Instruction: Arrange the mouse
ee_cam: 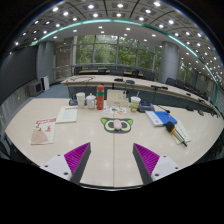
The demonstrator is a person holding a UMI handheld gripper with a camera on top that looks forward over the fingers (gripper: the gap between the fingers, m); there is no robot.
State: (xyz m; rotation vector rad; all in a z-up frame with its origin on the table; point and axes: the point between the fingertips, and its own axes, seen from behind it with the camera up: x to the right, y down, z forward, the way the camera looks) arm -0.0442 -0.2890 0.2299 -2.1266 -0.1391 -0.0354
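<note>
Mouse (117,124) lay out on the broad pale table (60,140), just ahead of your gripper (113,158) and centred on the gap between the fingers. You had bare tabletop between the fingertips and it, and more open surface on both sides. The table's far edge ran behind a row of containers, with a second long desk (150,84) beyond it. Loose papers (43,130) sat near the left edge, and a blue book (160,117) with a dark pen-like item (180,133) lay to the right.

Along the back stood white cups (80,98), an orange-red bottle (100,97) and another cup (135,102). You could not see what they held.

You held the gripper spread wide, magenta pads (75,155) facing inward with nothing between them.

The mouse read as a small green-and-pale shape with its long axis running side to side across your line of approach. Which end was its front could not be told.
</note>
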